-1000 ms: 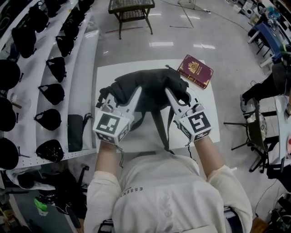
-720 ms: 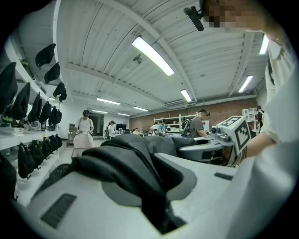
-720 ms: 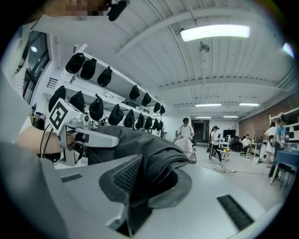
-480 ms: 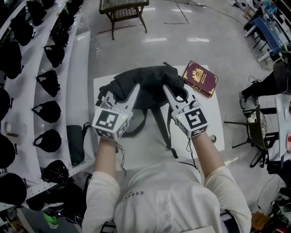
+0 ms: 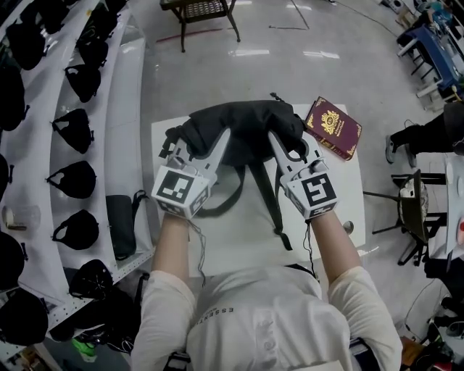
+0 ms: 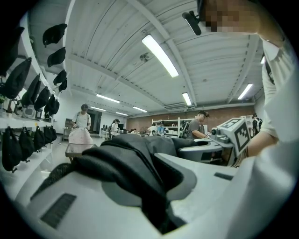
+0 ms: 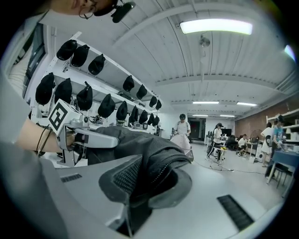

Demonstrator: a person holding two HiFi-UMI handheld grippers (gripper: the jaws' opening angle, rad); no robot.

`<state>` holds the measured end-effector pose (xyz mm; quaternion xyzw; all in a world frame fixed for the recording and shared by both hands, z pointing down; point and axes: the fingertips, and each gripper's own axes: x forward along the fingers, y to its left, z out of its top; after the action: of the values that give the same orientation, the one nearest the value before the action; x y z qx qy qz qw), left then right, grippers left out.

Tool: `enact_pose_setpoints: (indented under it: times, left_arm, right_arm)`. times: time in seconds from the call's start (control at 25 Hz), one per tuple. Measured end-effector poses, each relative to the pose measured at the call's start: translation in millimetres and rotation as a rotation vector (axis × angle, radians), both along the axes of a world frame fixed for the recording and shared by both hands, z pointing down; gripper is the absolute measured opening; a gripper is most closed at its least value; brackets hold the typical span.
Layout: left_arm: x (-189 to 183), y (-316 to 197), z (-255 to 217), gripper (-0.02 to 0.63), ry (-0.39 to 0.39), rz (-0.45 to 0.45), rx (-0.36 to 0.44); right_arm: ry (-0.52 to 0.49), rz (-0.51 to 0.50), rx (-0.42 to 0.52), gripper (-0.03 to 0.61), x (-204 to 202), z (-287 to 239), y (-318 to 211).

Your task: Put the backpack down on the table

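A black backpack [image 5: 243, 130] hangs over the white table [image 5: 225, 232], with its straps [image 5: 264, 196] trailing down toward me. My left gripper [image 5: 217, 148] is shut on the backpack's left side; black fabric [image 6: 135, 172] fills the space between its jaws in the left gripper view. My right gripper [image 5: 279, 148] is shut on the backpack's right side, where padded mesh fabric [image 7: 145, 177] is pinched between its jaws. Whether the backpack's underside touches the table is hidden.
A maroon book [image 5: 333, 128] lies at the table's far right corner. White shelves with black bags [image 5: 76, 130] run along the left. A dark case [image 5: 119, 224] stands beside the table's left edge. A chair [image 5: 406, 210] stands at the right, a bench [image 5: 199, 11] beyond.
Both grippers have moved away from me with the backpack and sunk a little toward the table. The straps now hang over the table's middle.
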<state>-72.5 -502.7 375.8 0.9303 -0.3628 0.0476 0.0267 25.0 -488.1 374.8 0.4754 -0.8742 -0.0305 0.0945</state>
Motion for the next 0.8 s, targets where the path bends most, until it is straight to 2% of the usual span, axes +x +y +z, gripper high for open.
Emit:
enact_pose_setpoints:
  times: [0.2,0.48,0.64,0.8]
  left_arm:
    - [-4,8,9,0.074,0.026,0.009,-0.017]
    - [-11,32,27,0.074,0.089,-0.009,-0.113]
    - [-12,45,37,0.074,0.106,-0.034,-0.16]
    - [-17,62,46,0.084,0.134,-0.064,-0.171]
  right_arm:
    - [-0.007,-0.016,-0.022,0.066,-4,11,9]
    - [-0.026,-0.032,-0.051,0.067,-8,26,33]
    - [-0.042,-0.025,-0.079,0.067,-8,34,46]
    - [-0.055,-0.031,-0.107,0.067,-10,43,62]
